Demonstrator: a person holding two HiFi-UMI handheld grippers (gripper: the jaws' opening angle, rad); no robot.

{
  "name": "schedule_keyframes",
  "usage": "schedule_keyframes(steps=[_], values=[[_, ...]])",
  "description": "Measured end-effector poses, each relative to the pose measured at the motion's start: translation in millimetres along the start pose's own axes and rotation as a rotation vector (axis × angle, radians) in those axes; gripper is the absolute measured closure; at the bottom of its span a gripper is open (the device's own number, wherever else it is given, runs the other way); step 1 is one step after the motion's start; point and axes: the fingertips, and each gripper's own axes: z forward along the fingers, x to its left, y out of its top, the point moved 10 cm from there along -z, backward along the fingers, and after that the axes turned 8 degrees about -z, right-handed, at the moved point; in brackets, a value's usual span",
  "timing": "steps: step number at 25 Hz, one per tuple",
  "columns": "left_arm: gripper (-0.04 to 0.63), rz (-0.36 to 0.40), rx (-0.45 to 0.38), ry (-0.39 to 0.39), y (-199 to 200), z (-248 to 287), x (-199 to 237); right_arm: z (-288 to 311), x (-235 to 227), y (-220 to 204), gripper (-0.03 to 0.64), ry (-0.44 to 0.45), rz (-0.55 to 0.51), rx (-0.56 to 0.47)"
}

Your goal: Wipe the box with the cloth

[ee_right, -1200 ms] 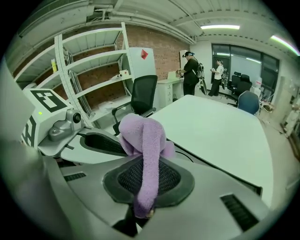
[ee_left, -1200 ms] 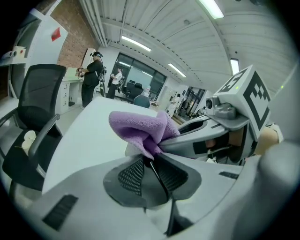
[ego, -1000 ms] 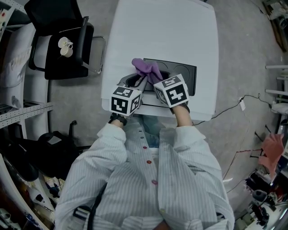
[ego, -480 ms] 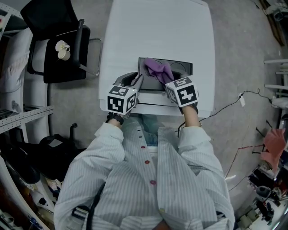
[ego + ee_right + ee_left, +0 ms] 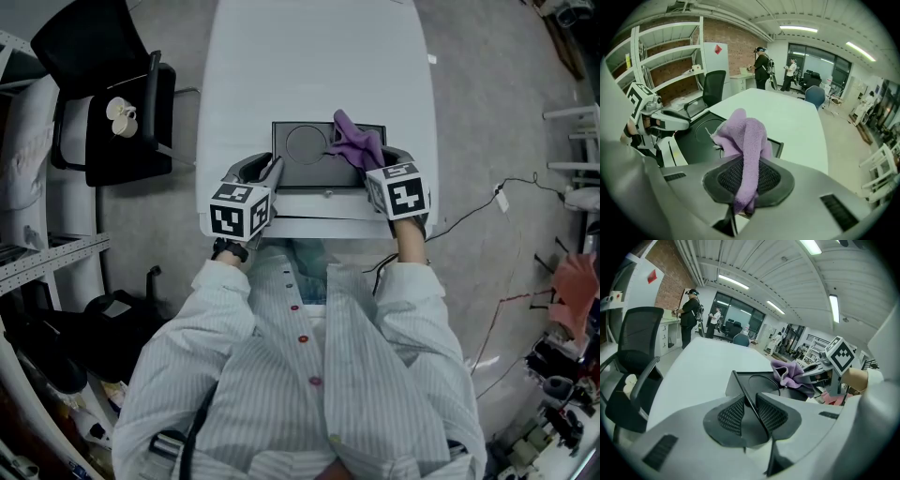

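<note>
A flat dark box [image 5: 314, 159] with a round mark on its floor lies near the front edge of the white table [image 5: 319, 56]. My left gripper [image 5: 265, 171] is shut on the box's thin left wall [image 5: 743, 390], which runs between its pads [image 5: 731, 414]. My right gripper [image 5: 377, 165] is shut on a purple cloth [image 5: 355, 142], and the cloth rests at the box's right far corner. In the right gripper view the cloth [image 5: 746, 136] hangs through the jaws above the box [image 5: 701, 140]. From the left gripper view the cloth [image 5: 787, 373] lies at the box's far side.
A black office chair [image 5: 112, 103] with a small pale object on its seat stands left of the table. A cable [image 5: 487, 208] trails on the floor to the right. Shelving [image 5: 661, 61] and standing people [image 5: 689, 315] are far off.
My right gripper has carried the cloth from the box's left side across to its right far corner. The left gripper has kept its hold on the left wall.
</note>
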Motion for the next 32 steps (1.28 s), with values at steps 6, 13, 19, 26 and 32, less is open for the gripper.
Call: schedule_keyframes(steps=[6,13,19,26,32], values=[[0.522,0.001,-0.001,0.011,-0.3,-1.7,-3.4,-8.7,-6.1,-7.6,0.574,-0.015,0.019,-0.006],[0.522,-0.001,-0.008,0.027,-0.1,0.0,-5.5,-26.4,13.2,12.5,0.574,0.069,-0.010,-0.103],[0.522,-0.009,-0.010,0.034,-0.9,0.2,-6.3,-46.8,58.6,52.7,0.574,0.229,-0.058,-0.239],[0.522,-0.031,-0.017,0.026,-1.3,-0.8,-5.9,-30.2,107.6,65.1,0.574,0.359,-0.088,-0.196],[0.522,-0.041,-0.022,0.022,-2.1,-2.1,-4.2,5.2,127.3,47.3,0.574,0.382,-0.062,-0.092]])
